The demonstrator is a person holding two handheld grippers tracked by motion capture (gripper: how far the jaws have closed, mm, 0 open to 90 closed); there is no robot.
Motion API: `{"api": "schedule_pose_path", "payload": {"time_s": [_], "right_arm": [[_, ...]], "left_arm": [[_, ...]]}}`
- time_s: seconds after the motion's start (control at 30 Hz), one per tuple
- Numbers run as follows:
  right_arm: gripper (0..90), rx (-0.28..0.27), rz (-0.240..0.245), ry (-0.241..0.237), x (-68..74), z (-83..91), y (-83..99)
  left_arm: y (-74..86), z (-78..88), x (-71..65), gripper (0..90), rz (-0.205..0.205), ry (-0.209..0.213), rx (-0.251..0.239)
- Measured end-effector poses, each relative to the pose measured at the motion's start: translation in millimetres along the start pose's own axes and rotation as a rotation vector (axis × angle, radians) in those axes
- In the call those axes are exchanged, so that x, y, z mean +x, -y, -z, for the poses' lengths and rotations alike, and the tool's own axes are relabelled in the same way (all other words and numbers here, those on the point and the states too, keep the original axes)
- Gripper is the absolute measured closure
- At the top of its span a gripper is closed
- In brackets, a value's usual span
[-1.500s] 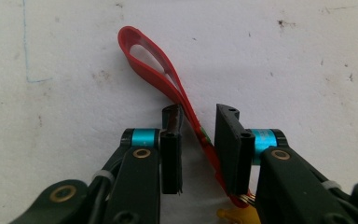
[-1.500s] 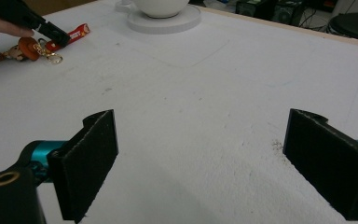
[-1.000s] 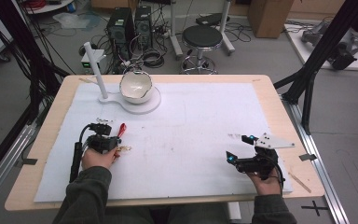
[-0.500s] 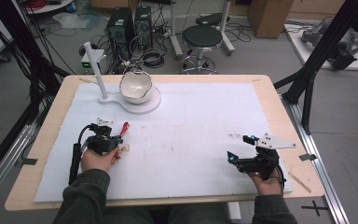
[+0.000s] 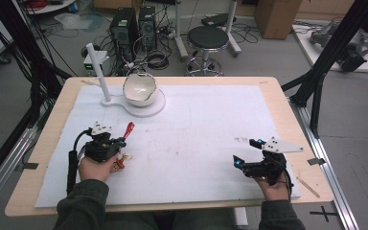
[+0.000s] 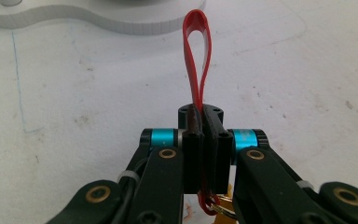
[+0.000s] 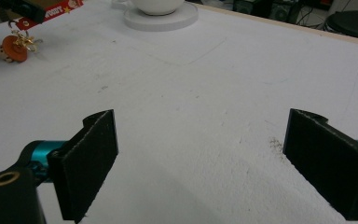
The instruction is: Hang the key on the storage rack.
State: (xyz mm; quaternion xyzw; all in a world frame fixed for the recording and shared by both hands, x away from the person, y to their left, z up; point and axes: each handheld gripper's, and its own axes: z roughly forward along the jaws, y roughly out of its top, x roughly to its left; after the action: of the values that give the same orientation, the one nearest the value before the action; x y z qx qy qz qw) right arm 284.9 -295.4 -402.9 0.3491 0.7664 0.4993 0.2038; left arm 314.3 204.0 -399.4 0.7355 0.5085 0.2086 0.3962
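Note:
My left gripper (image 5: 120,141) hovers over the left side of the white mat, shut on a red strap keychain (image 5: 128,129). In the left gripper view its jaws pinch the strap (image 6: 196,56) near the lower end, and the loop stands up beyond the tips. A gold ring (image 6: 221,207) hangs below the jaws. The right gripper view shows the orange and gold charm (image 7: 14,49) dangling under that hand, just above the mat. My right gripper (image 5: 245,152) rests low at the front right, open with nothing between its pads (image 7: 91,158).
A white bowl (image 5: 139,89) sits on a white stand (image 5: 151,108) with an upright post (image 5: 98,72) at the back left. The white mat (image 5: 196,129) covers most of the wooden table (image 5: 278,96). A stool and computer cases stand on the floor beyond.
My left gripper has risen a little and shifted slightly away from me, carrying the red strap with it. The right gripper has kept still.

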Motion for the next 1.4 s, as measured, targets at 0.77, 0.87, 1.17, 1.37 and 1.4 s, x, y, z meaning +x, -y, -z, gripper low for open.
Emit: {"api": "schedule_pose_path", "payload": {"time_s": [0.77,0.87,1.17,1.37,1.4], "right_arm": [[9.1,0.001,0.004,0.003,-0.5,-1.0,-0.2],[9.1,0.001,0.005,0.004,-0.6,-1.2,-0.1],[9.1,0.003,0.009,0.001,0.3,-1.8,-0.5],[9.1,0.001,0.013,0.005,-0.3,-1.9,-0.4],[9.1,0.001,0.013,0.005,-0.3,-1.9,-0.4]], "left_arm": [[-3.7,22.8,-2.6,86.5,-0.007,0.014,-0.125],[-4.7,25.3,-1.9,86.5,-0.005,0.017,-0.135],[-11.9,35.2,-3.2,86.5,-0.01,0.021,-0.169],[-15.8,41.3,-3.0,86.5,-0.015,0.03,-0.191],[-16.2,42.1,-3.1,86.5,-0.018,0.029,-0.196]]}}
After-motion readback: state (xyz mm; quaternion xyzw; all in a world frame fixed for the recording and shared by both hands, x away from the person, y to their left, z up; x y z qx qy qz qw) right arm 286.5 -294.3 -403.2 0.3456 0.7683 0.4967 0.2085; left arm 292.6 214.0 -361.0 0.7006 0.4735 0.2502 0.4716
